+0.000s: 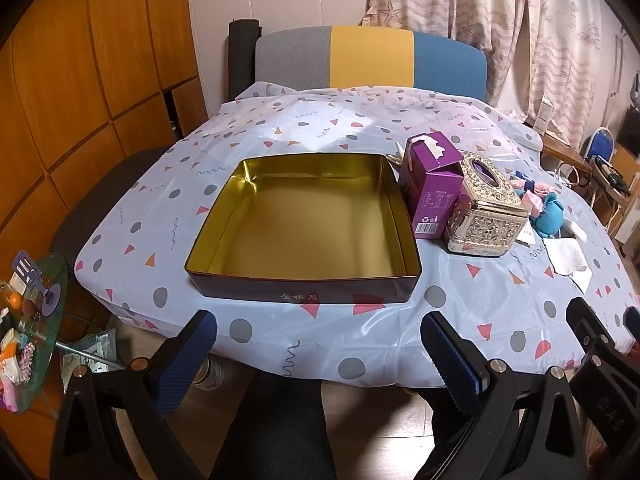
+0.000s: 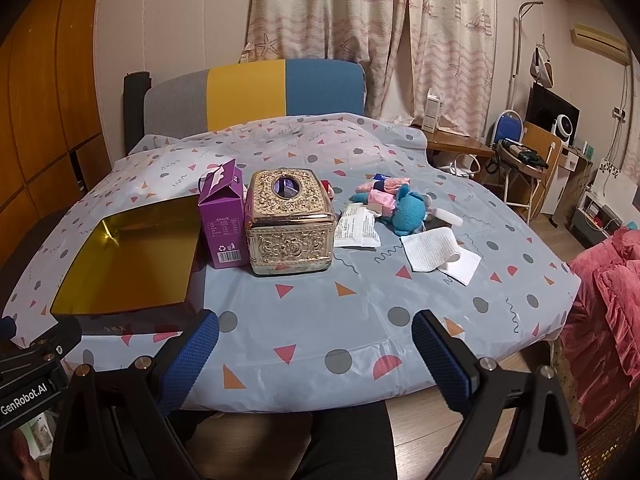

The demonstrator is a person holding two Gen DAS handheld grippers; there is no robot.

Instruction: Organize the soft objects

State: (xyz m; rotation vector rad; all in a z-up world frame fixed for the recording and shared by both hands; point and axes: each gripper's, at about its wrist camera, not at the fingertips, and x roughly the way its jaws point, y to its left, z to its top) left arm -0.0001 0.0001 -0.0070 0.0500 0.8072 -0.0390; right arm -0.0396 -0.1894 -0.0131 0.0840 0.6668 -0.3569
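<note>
Patterned tablecloth [image 2: 340, 308], nautical curtains [image 2: 360, 20], gold tin [image 1: 304, 224], both tools [image 1: 320, 360] [image 2: 316, 356] spread wide, holding nothing

"GenRobot.AI" stands on the left tongs [image 2: 30, 398]; the tin's [image 1: 296, 298] characters are unclear.

ahead of my left fingers, the gold tissue box [image 1: 486, 210] hides part of the soft pile [image 1: 548, 210]. print on the purple carton [image 2: 224, 226] is too small to read.
</note>
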